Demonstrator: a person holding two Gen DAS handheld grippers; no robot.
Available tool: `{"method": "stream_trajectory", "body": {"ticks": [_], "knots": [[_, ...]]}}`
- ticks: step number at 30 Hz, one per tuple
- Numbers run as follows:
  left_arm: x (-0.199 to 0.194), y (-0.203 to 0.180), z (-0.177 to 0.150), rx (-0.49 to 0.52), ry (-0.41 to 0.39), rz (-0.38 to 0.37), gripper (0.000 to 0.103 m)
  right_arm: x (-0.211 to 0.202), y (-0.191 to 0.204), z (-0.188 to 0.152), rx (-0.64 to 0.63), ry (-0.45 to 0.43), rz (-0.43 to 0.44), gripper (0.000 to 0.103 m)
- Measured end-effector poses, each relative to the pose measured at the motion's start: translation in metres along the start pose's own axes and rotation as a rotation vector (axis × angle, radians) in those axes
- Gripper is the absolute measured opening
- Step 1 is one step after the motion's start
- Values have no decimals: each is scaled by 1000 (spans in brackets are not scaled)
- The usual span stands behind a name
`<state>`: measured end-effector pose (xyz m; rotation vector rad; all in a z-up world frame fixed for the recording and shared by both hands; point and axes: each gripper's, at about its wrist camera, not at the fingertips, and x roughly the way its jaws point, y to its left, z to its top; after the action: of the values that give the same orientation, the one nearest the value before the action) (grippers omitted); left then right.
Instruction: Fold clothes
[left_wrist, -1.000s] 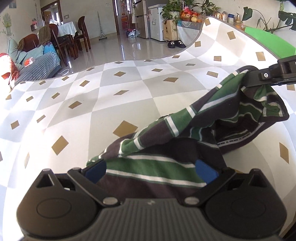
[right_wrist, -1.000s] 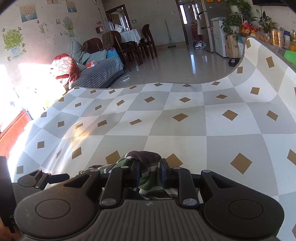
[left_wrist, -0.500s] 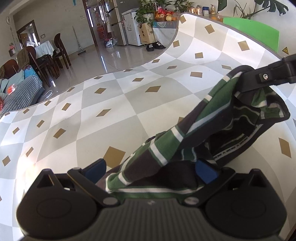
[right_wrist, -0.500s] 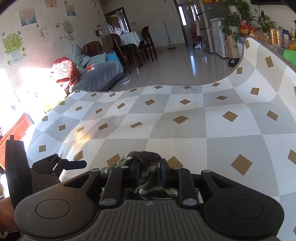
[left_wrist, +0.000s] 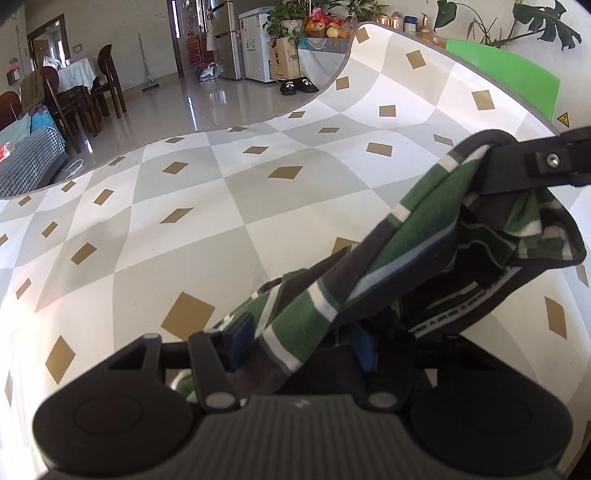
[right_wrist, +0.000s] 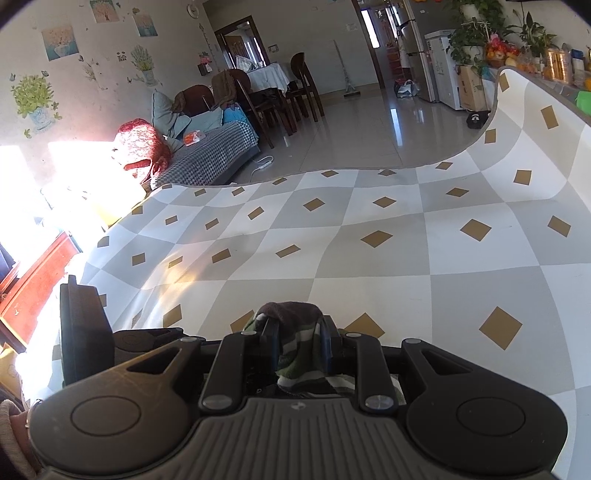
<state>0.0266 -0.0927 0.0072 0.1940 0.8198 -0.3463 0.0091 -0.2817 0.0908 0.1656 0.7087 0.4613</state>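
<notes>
Left gripper swung leftward, both it and right gripper clamping striped garment above bench

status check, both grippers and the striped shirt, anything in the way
Left gripper shut on striped shirt. Right gripper shut on another bunch of it. Shirt slung between them above checkered table. Nothing in the way.

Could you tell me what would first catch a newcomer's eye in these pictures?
The green striped garment stands out, slung above the checkered tablecloth between two claws. The left claw pinches its near end; the right claw grips the other, bunched between its fingers. Harsh sunlight floods the room's left side.
</notes>
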Motion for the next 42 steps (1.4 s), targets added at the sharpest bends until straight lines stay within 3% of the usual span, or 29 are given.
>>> {"method": "stream_trajectory", "body": {"ticks": [2, 4, 8, 11, 17, 23, 29, 36, 42], "knots": [[-1, 4, -1, -24, -18, 1, 33, 1, 0, 1, 6, 0, 3, 23], [-4, 9, 1, -56, -40, 12, 29, 0, -4, 2, 46, -11, 18, 34], [-9, 21, 6, -120, -75, 61, 29, -7, -14, 7, 107, -49, 32, 48], [-4, 28, 7, -142, -53, 92, 30, -8, -18, 5, 81, -17, -15, 50], [-1, 36, 7, -178, -45, 95, 33, -3, -31, -16, 39, 111, -81, 52], [-6, 31, 11, -175, -61, 91, 33, 9, -19, -48, -102, 247, -60, 52], [-9, 35, 12, -195, -61, 91, 36, 12, 13, -70, -268, 291, 77, 52], [-9, 36, 12, -205, -57, 90, 36, 29, 32, -95, -423, 344, 12, 53], [-9, 34, 12, -203, -56, 91, 36, 40, 36, -104, -459, 349, -16, 53]]}}
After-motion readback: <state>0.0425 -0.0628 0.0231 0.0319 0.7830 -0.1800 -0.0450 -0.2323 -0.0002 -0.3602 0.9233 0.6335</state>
